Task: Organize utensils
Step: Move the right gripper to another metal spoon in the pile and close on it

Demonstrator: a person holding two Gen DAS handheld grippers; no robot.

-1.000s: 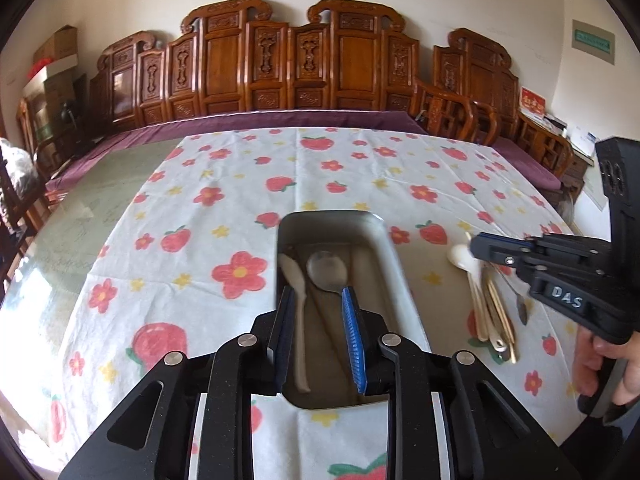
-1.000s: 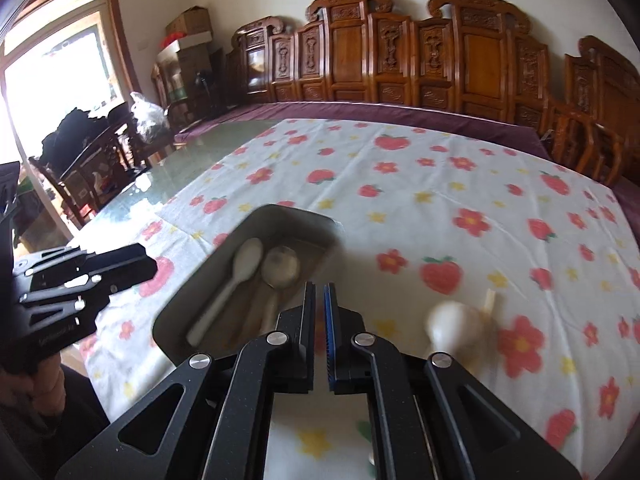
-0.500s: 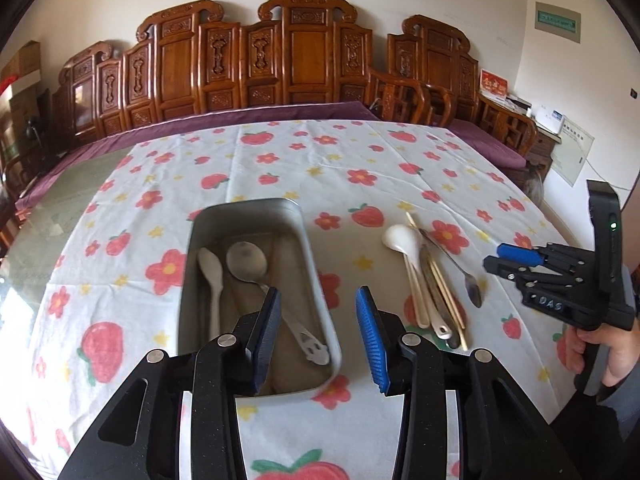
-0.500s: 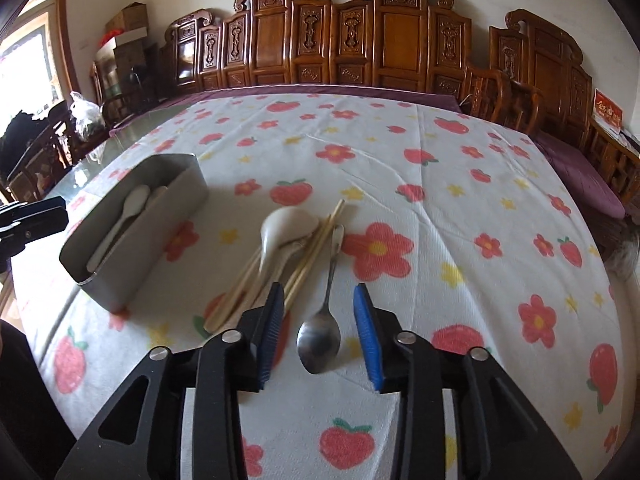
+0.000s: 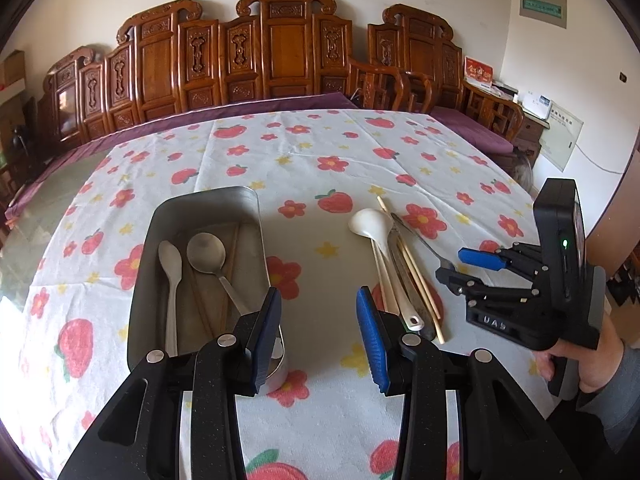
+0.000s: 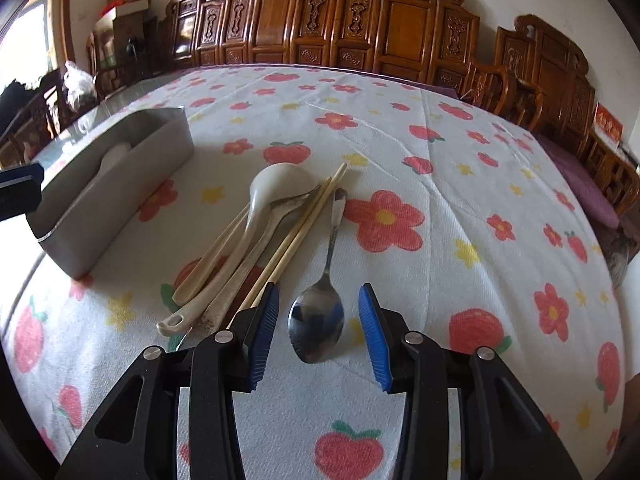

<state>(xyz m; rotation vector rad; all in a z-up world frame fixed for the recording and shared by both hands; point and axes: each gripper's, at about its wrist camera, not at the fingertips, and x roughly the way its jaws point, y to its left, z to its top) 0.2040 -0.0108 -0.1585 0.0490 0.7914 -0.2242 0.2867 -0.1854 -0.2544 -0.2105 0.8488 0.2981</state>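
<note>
A grey metal tray (image 5: 256, 216) (image 6: 120, 176) on the flowered cloth holds a white spoon (image 5: 170, 272) and a metal spoon (image 5: 208, 256). To its right lies a pile: a white ladle spoon (image 6: 276, 188) (image 5: 372, 224), other spoons, chopsticks (image 6: 308, 216) (image 5: 416, 276). A metal spoon (image 6: 320, 312) lies apart at the pile's right. My right gripper (image 6: 318, 320) is open with that spoon's bowl between its jaws; it also shows in the left wrist view (image 5: 464, 266). My left gripper (image 5: 318, 320) is open and empty, between tray and pile.
The flowered tablecloth (image 6: 480, 184) covers a large round table with a glass top showing at the left (image 5: 48, 208). Carved wooden chairs (image 5: 280, 52) line the far side. A fingertip of the left gripper shows at the left edge of the right wrist view (image 6: 20, 184).
Both grippers have opened wide. The left one has drawn back from over the tray. The right one has moved from the tray to the lone metal spoon.
</note>
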